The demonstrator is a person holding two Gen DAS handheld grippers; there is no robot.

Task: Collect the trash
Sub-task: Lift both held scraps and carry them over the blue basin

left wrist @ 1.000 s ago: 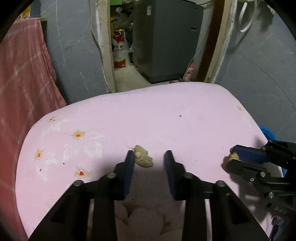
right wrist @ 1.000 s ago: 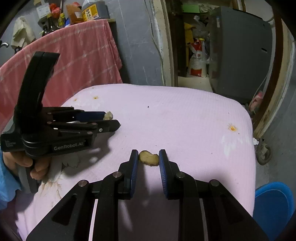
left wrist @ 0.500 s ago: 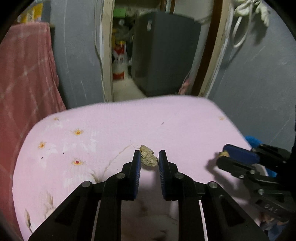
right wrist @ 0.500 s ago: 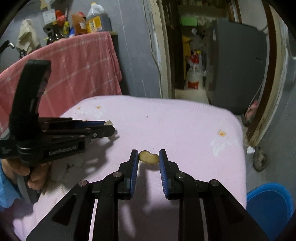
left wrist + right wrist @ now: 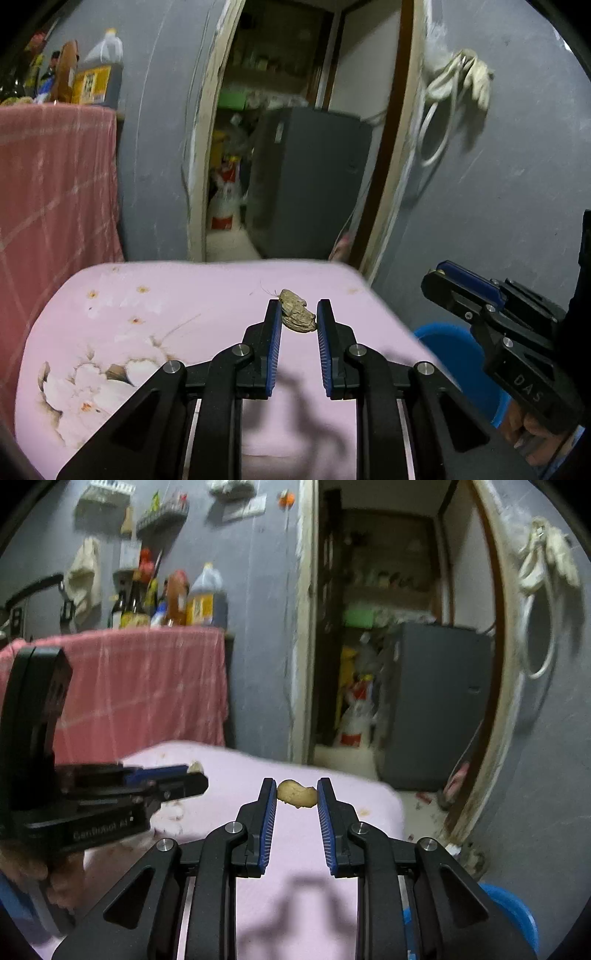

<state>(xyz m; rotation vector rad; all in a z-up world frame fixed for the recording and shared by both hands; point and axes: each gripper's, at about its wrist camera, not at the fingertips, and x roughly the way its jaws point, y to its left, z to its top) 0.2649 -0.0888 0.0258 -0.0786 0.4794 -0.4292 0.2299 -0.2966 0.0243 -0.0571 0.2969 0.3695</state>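
Observation:
My left gripper point(image 5: 295, 317) is shut on a wrinkled brownish-grey scrap point(image 5: 297, 315), held at its fingertips above the pink flowered cloth point(image 5: 147, 325). My right gripper point(image 5: 296, 795) is shut on a pale yellow peel piece point(image 5: 297, 794), also lifted above the cloth. The left gripper also shows at the left of the right wrist view point(image 5: 184, 775) with the scrap point(image 5: 195, 766) in its tip. The right gripper shows at the right of the left wrist view point(image 5: 443, 280). A blue bin point(image 5: 454, 354) stands on the floor beside the table, below the right gripper.
A pink towel point(image 5: 147, 686) hangs over a counter with bottles point(image 5: 177, 598) at the back left. An open doorway point(image 5: 295, 147) with a grey appliance point(image 5: 306, 177) lies ahead. White cord point(image 5: 443, 110) hangs on the grey wall at right. The blue bin rim point(image 5: 509, 904) shows at lower right.
My left gripper has closed on the brownish scrap and lifted it off the cloth. Both grippers have risen and tilted up, each holding its piece; the right has kept its grip throughout.

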